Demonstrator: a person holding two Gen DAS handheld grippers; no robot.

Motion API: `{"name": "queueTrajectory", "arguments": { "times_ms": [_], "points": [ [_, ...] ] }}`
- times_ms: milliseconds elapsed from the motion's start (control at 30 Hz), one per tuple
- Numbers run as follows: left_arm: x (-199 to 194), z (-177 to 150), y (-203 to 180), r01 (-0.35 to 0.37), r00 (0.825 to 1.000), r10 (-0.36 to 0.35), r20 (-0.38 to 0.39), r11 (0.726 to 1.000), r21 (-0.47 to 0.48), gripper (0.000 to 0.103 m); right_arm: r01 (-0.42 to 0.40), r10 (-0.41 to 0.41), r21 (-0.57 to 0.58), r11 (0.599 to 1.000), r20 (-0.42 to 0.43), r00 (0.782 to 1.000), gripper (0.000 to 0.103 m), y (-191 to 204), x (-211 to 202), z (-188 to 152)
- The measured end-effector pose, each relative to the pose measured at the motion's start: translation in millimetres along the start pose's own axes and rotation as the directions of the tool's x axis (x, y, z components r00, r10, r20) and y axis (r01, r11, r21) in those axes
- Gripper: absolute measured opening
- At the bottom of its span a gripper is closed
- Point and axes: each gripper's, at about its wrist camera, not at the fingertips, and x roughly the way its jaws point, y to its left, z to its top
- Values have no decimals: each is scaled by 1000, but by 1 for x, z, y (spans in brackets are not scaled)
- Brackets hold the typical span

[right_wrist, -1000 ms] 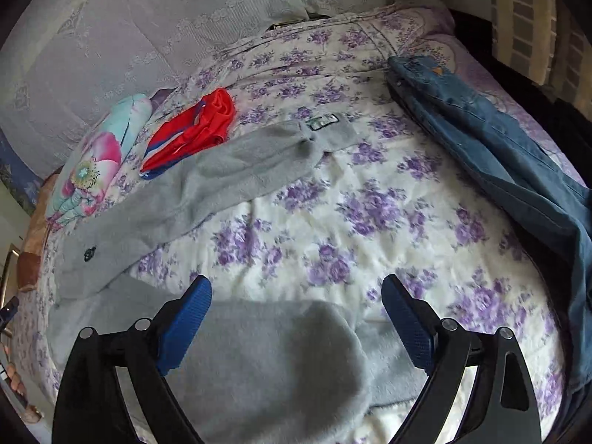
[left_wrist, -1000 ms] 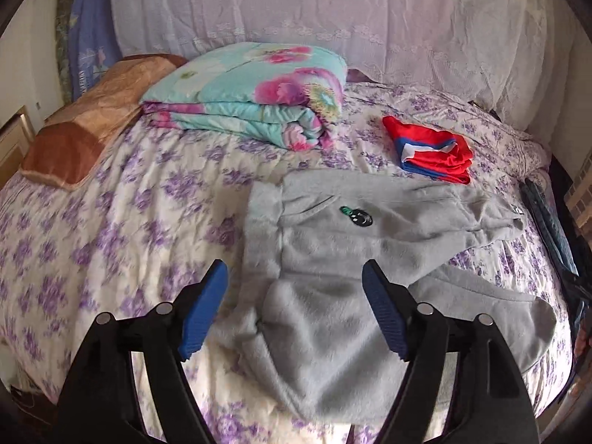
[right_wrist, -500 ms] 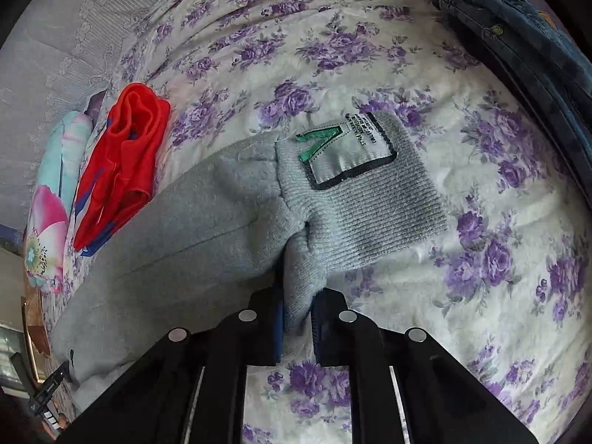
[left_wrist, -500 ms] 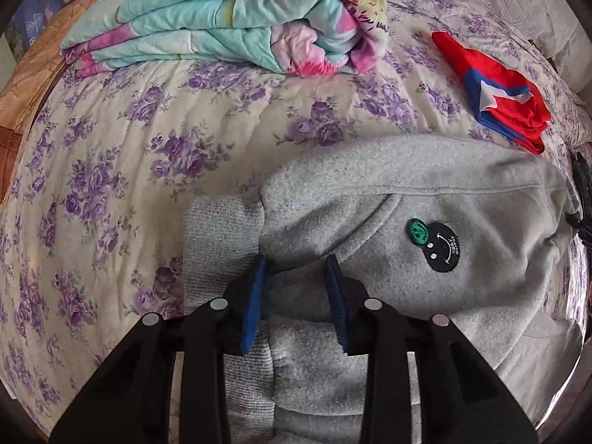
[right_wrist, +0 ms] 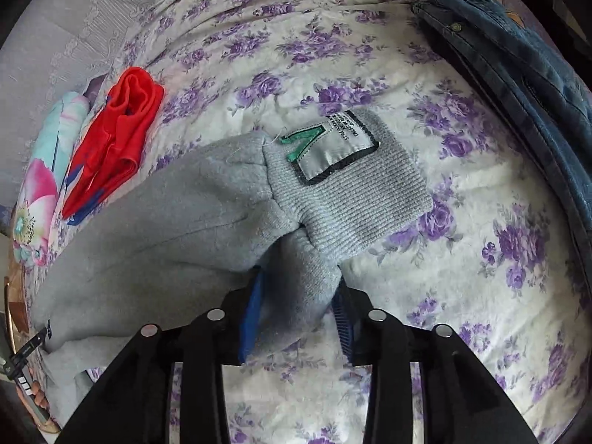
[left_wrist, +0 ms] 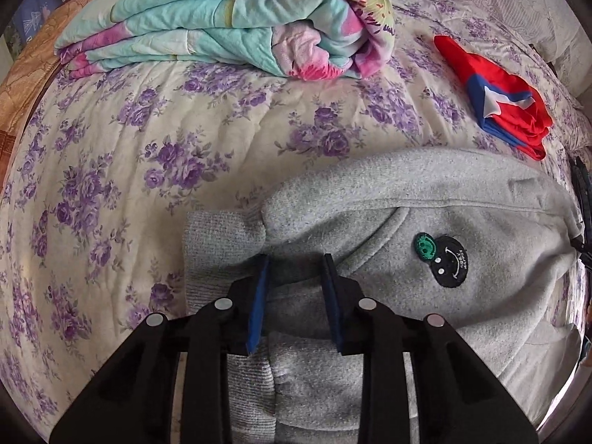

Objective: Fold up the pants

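Observation:
Grey fleece pants [left_wrist: 425, 222] lie on the flowered bed, with a round black and green patch [left_wrist: 442, 259] near the waist. My left gripper [left_wrist: 295, 266] is shut on a bunch of the grey fabric beside the ribbed waistband [left_wrist: 211, 236]. In the right wrist view the pant leg [right_wrist: 166, 229] runs left from a ribbed ankle cuff [right_wrist: 362, 199] with a white and green label [right_wrist: 329, 148]. My right gripper [right_wrist: 299, 281] is shut on the fabric just below that cuff.
A folded teal and pink quilt [left_wrist: 229, 26] lies at the back. A folded red and blue garment [left_wrist: 495, 96] lies to the right, also in the right wrist view [right_wrist: 114, 144]. Blue jeans [right_wrist: 518, 74] lie along the bed's right side. The flowered bedspread [left_wrist: 129, 155] surrounds the pants.
Both grippers came down from open above the pants and closed on the fabric, the left at the waistband, the right at the ankle cuff. Since half a second ago they have barely moved.

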Motion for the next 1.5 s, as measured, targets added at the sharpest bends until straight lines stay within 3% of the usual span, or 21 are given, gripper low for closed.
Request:
{"name": "queueTrajectory", "arguments": {
  "times_ms": [33, 100, 167, 200, 267, 367, 433, 533, 600, 667, 767, 833, 900, 967, 1067, 1167, 1333, 1500],
  "points": [
    [-8, -1, 1, 12, 1000, -12, -6, 1000, 3, 27, 26, -26, -7, 1000, -12, 1000, 61, 4, -9, -4],
    [-31, -4, 6, 19, 999, -20, 28, 1000, 17, 36, 77, -75, -56, 995, 44, 996, 63, 12, -39, -19],
    [-53, -3, 11, -20, 995, 18, 95, 999, 26, 73, 63, -50, -115, 991, 113, 992, 73, 20, -72, -42],
    [-62, 0, 14, -43, 992, 39, 123, 999, 26, 79, 41, -22, -135, 990, 136, 991, 76, 22, -87, -57],
    [-69, 11, 18, -67, 989, 61, 135, 997, 38, 81, -13, 39, -175, 985, 149, 988, 76, 22, -112, -89],
    [-54, 33, 14, -74, 995, 67, 70, 991, 110, 88, -77, 109, -210, 975, 145, 983, 76, 25, -136, -130],
    [-37, 41, 8, -62, 998, 60, 16, 984, 168, 89, -53, 88, -217, 975, 152, 984, 76, 25, -146, -152],
    [-17, 50, -3, 45, 999, -38, -33, 972, 233, 89, 0, 38, -216, 976, 171, 985, 76, 22, -162, -180],
    [-8, 55, -8, 71, 997, -63, -35, 962, 264, 89, 37, 1, -206, 978, 183, 983, 76, 19, -171, -186],
    [5, 58, -10, 94, 995, -81, -58, 962, 256, 89, 64, -23, -205, 977, 197, 980, 76, 20, -180, -189],
    [32, 59, 0, 134, 986, -115, -120, 977, 167, 87, 102, -52, -228, 968, 215, 975, 80, 30, -185, -185],
    [41, 54, 5, 154, 986, -143, -91, 979, 136, 84, 111, -58, -246, 963, 211, 976, 81, 43, -179, -177],
    [35, 48, 4, 181, 983, -179, -27, 968, 173, 69, 101, -50, -274, 957, 186, 981, 81, 65, -167, -167],
    [27, 41, 3, 233, 970, -241, 12, 950, 207, 38, 60, -9, -336, 940, 152, 988, 81, 99, -150, -153],
    [21, 38, -2, 227, 969, -243, 36, 944, 241, 24, -88, 142, -453, 887, 86, 986, 82, 165, -114, -131],
    [17, 35, -4, 211, 969, -238, 70, 940, 268, 20, -194, 236, -585, 787, -4, 972, 82, 250, -64, -108],
    [13, 37, 6, 251, 958, -278, 75, 933, 259, 18, -134, 179, -807, 574, -36, 983, 82, 377, 0, -66],
    [17, 40, 6, 267, 955, -291, 62, 929, 255, 18, -153, 83, -877, 456, -129, 988, 82, 421, 47, -42]
  ]
}}
